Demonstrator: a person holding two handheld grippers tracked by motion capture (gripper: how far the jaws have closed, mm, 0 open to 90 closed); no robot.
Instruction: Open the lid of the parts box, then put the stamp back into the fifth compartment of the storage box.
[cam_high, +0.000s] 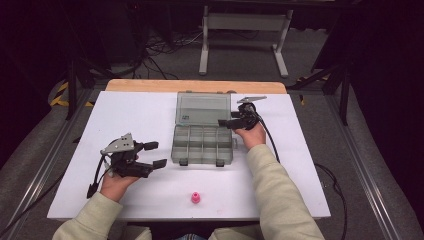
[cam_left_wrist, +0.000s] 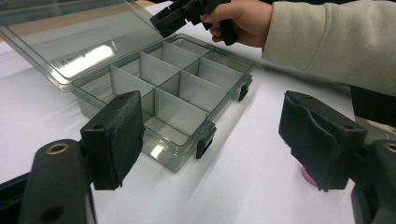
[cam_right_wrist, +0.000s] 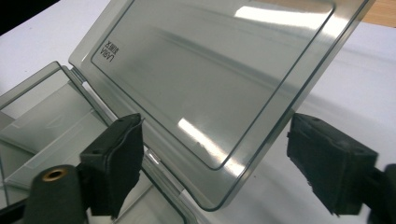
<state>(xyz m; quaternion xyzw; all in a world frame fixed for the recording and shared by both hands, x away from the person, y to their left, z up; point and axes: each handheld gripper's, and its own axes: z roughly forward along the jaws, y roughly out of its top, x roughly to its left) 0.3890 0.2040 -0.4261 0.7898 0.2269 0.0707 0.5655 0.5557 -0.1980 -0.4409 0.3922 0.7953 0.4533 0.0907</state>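
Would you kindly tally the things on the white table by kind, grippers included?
Grippers: 2, the left gripper and the right gripper, both open.
Clear compartment box, lid open: 1.
Small pink piece: 1.
Total: 4.

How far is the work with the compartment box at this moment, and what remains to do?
Done: the compartment box lies open, its lid swung back. In hand: the right hand-held gripper, open, is at the lid's right edge; the left hand-held gripper is open beside the box, holding nothing. Left: the compartments look empty, and the small pink piece sits on the white table near the front edge, probably the next thing to pick.
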